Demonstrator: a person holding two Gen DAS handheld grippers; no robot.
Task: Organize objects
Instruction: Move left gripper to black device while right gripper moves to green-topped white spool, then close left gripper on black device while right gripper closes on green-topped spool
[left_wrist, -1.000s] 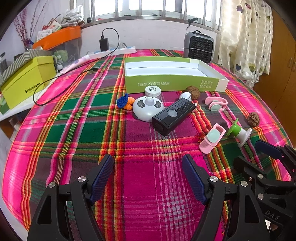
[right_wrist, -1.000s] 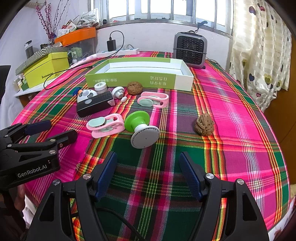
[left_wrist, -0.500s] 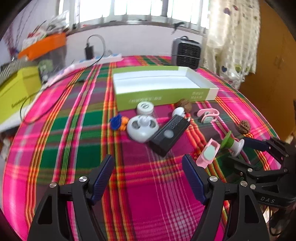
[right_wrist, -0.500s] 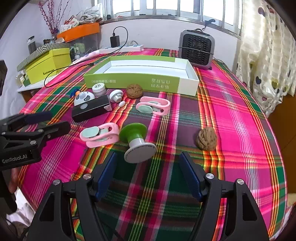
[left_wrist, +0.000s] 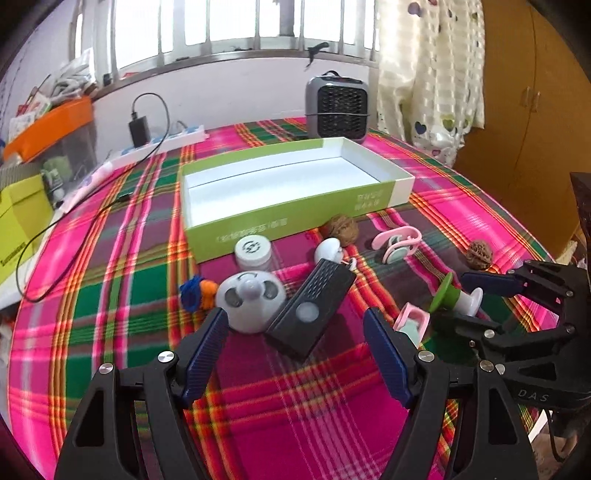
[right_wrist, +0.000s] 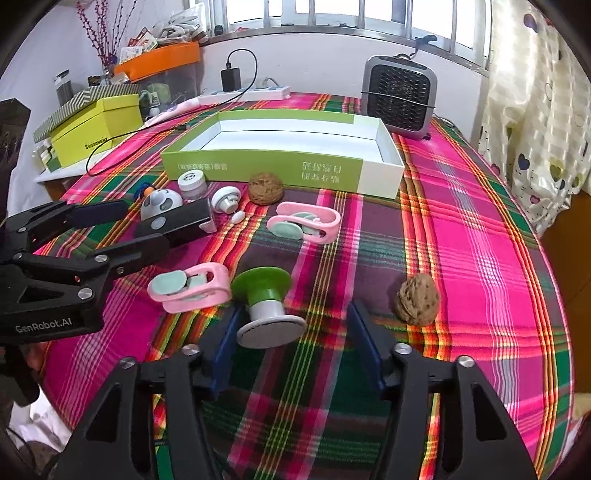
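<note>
An empty green and white box (left_wrist: 291, 184) (right_wrist: 288, 155) stands on the plaid table. In front of it lie small items: a black device (left_wrist: 314, 306) (right_wrist: 181, 221), a white round gadget (left_wrist: 251, 299), a white jar (left_wrist: 253, 253), two pink clips (right_wrist: 306, 223) (right_wrist: 192, 288), a green and white spool (right_wrist: 266, 306) (left_wrist: 456, 297) and two walnuts (right_wrist: 417, 299) (right_wrist: 265, 188). My left gripper (left_wrist: 295, 354) is open, just short of the black device. My right gripper (right_wrist: 295, 350) is open, its jaws on either side of the spool's near end.
A grey heater (right_wrist: 399, 99) stands behind the box. A power strip with charger and cable (left_wrist: 147, 140) lies at the back left. A yellow-green box (right_wrist: 96, 129) and orange bin (right_wrist: 159, 62) sit left. The table edge drops off at the right by a curtain (right_wrist: 535, 110).
Both grippers moved forward and lower toward the objects. The left one closed in on the black device, the right one on the green spool. Both stayed open.
</note>
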